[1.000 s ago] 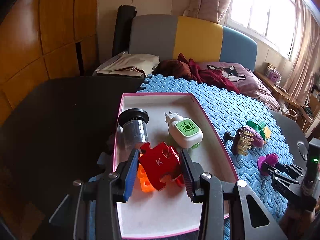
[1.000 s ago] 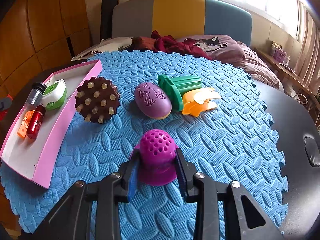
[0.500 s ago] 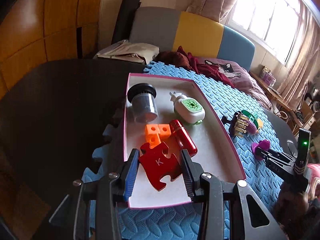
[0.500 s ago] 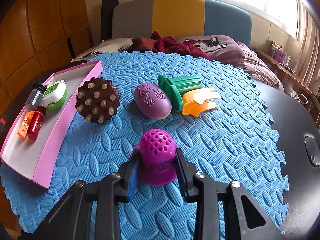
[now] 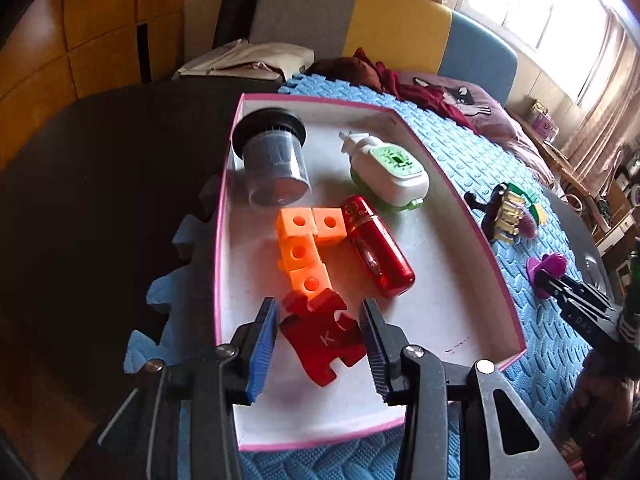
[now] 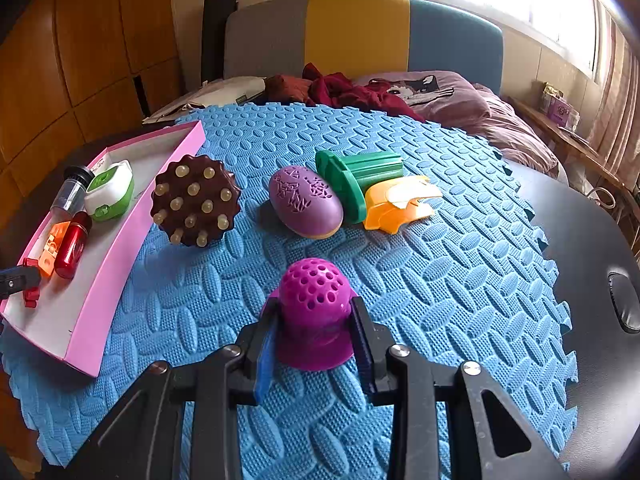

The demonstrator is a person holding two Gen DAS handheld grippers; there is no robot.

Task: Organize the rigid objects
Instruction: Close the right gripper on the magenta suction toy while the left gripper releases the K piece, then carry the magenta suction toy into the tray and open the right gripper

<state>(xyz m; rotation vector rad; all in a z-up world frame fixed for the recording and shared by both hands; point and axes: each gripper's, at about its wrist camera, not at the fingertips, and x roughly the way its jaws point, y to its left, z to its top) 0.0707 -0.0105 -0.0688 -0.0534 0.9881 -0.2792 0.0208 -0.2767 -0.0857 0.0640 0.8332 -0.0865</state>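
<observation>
Over pink-rimmed tray (image 5: pixel 496 276), left claw (image 5: pixel 318 340) grips red puzzle piece (image 5: pixel 324 338) marked K, piece low above tray's near end, just beside orange blocks (image 5: pixel 306 246). Red tube (image 5: pixel 378 250), white-green device (image 5: pixel 390 172), black-capped jar (image 5: pixel 274 162) lie further in tray. On blue foam mat (image 6: pixel 440 280), right claw (image 6: pixel 316 338) clamps magenta perforated dome (image 6: pixel 314 300). Brown studded massager (image 6: pixel 196 200), purple egg (image 6: pixel 306 202), green piece (image 6: pixel 358 182), orange piece (image 6: pixel 398 202) sit beyond.
</observation>
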